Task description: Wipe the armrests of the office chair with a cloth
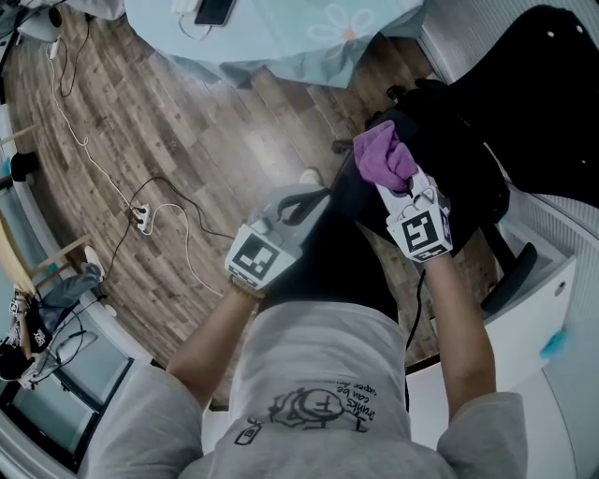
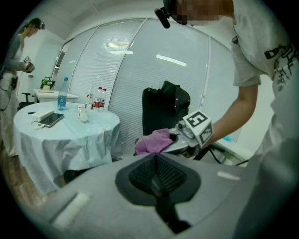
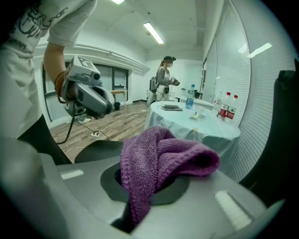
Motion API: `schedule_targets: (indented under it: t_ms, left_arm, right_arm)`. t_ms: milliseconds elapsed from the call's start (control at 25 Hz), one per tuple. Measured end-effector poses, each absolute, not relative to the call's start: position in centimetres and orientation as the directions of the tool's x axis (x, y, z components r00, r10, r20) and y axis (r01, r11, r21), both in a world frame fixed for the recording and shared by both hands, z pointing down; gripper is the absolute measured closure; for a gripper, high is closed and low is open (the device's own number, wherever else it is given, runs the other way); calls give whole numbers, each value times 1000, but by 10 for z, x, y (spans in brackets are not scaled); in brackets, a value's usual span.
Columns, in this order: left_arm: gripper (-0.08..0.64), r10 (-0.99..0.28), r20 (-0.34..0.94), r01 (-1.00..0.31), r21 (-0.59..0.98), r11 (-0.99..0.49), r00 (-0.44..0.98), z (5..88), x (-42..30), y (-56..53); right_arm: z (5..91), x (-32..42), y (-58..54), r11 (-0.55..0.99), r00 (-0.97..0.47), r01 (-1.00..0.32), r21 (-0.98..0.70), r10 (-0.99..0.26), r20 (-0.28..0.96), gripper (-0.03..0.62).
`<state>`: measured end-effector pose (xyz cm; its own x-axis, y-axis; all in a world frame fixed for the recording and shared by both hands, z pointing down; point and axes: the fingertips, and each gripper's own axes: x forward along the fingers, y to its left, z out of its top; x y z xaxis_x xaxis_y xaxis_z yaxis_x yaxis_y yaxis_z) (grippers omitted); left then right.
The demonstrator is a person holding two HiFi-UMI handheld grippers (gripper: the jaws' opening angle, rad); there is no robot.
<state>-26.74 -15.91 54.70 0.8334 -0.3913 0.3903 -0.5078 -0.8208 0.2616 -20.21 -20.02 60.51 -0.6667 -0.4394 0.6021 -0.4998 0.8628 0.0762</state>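
A crumpled purple knitted cloth (image 3: 159,158) is pinched between the jaws of the right hand-held gripper (image 3: 142,189). Most of its bulk is bunched ahead of the jaws and one tail hangs down between them. In the head view the cloth (image 1: 382,155) is held over the near edge of the black office chair (image 1: 468,159), in front of its backrest. Whether an armrest is touched cannot be told.

The left hand-held gripper (image 2: 156,176) is seen with its jaws pressed together and nothing between them. It (image 1: 301,199) is held near the chair, on the side toward the wood-plank floor (image 1: 187,140), apart from the cloth and from the right hand-held gripper (image 1: 393,183).

A round bench draped in a pale blue cover (image 1: 281,42) stands close beyond the chair. A dark smartphone (image 1: 213,11) lies on it, and red-labelled plastic bottles (image 3: 226,111) stand at the edge nearest the chair. A white power strip (image 1: 140,218) with trailing cables lies on the floor, well apart from the chair. A second person (image 3: 164,86) is seen standing beyond the bench, far from the chair.
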Motion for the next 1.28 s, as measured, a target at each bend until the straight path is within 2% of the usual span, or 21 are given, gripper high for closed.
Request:
schedule_targets:
  t_ms: [320, 600, 960, 1280]
  left_arm:
    - [558, -401, 380, -511, 258, -820, 834, 541, -266, -159]
    - [558, -413, 366, -515, 249, -820, 834, 532, -267, -160]
    - [559, -461, 306, -534, 227, -814, 833, 464, -273, -164]
    - [558, -508, 225, -551, 217, -806, 831, 367, -271, -167]
  right_arm:
    - [598, -243, -125, 899, -715, -436, 49, -379, 588, 566]
    - [597, -246, -119, 896, -696, -444, 31, -366, 617, 565]
    - [517, -241, -143, 801, -695, -596, -62, -475, 540, 563]
    - [394, -231, -167, 735, -679, -677, -36, -605, 416, 563]
